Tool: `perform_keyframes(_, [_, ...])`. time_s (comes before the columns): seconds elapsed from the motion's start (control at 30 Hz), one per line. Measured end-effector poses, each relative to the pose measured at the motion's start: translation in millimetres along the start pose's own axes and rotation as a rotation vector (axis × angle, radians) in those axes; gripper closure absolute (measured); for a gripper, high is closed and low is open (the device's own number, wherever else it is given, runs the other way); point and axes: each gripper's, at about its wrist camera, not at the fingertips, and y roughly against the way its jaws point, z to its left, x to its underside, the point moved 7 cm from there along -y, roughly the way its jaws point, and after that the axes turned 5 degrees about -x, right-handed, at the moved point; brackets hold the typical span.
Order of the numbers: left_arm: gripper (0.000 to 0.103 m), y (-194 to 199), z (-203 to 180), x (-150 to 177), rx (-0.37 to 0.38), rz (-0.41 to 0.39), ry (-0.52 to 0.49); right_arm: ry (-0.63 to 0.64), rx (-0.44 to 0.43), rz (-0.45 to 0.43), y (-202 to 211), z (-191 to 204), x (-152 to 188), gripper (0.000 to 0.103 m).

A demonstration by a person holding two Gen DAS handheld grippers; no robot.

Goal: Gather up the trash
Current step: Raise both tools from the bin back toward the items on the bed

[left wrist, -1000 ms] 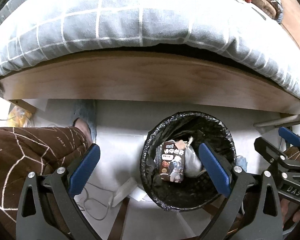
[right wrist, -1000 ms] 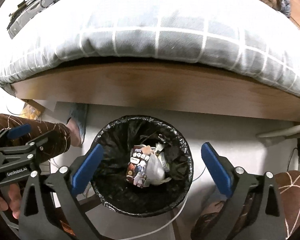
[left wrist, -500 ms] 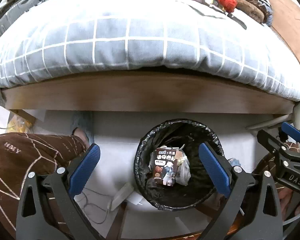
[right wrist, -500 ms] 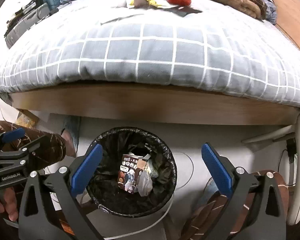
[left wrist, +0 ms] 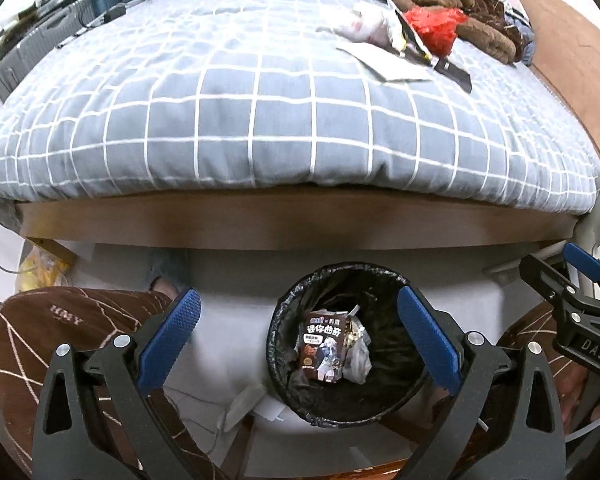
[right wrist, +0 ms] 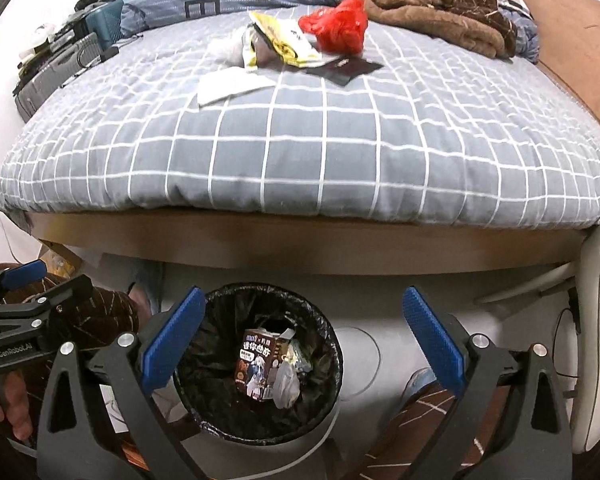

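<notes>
Both grippers hung over the floor by the bed. Left gripper (left wrist: 298, 330) was spread wide w/ nothing between its pads; right gripper (right wrist: 300, 330) likewise wide & empty. Bin (left wrist: 384, 400) w/ black liner stood on the floor just beside the wooden bed frame (left wrist: 300, 220); inside lay a brown snack box (left wrist: 322, 346) & clear wrapper (left wrist: 358, 358). More trash sat well apart, up on the grid-pattern duvet (right wrist: 300, 140): red plastic bag (right wrist: 338, 26), yellow packet (right wrist: 284, 40), white paper (right wrist: 230, 84), black sleeve (right wrist: 346, 68).
</notes>
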Motion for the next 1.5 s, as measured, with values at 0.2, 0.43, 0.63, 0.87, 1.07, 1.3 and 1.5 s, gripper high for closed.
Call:
perform_keyframes(0.2, [0.006, 19.6, -1.3, -14.4, 0.000, -0.039, -0.005, -0.005, 0.005, -0.037, 13.8, -2.9, -12.5, 0.008])
perform_keyframes(0.43, [0.006, 34.1, -7.9, -33.6, 0.006, -0.070, -0.012, -0.015, 0.018, -0.078, 29.4, -11.2, -31.5, 0.008])
perform_keyframes(0.63, [0.006, 40.4, -15.1, -50.8, 0.013, -0.091, -0.017, -0.007, 0.026, -0.119, 40.5, -13.9, -51.2, 0.008])
perform_keyframes(0.87, [0.006, 44.3, -21.7, -80.3, 0.032, -0.109, -0.010, -0.007, 0.039, -0.154, 45.2, -23.8, -77.8, 0.008])
perform_keyframes(1.07, [0.006, 44.4, -25.1, -118.2, 0.026, -0.139, -0.009, -0.018, 0.064, -0.173, 39.5, -39.7, -106.5, 0.008])
perform_keyframes(1.3, [0.006, 26.5, -32.8, -164.4, 0.023, -0.147, -0.007, -0.019, 0.066, -0.166, 18.6, -55.2, -139.3, 0.008])
perform_keyframes(1.5, [0.006, -1.5, -47.2, -208.0, 0.026, -0.140, -0.017, -0.028, 0.065, -0.151, -6.5, -68.6, -165.0, 0.008])
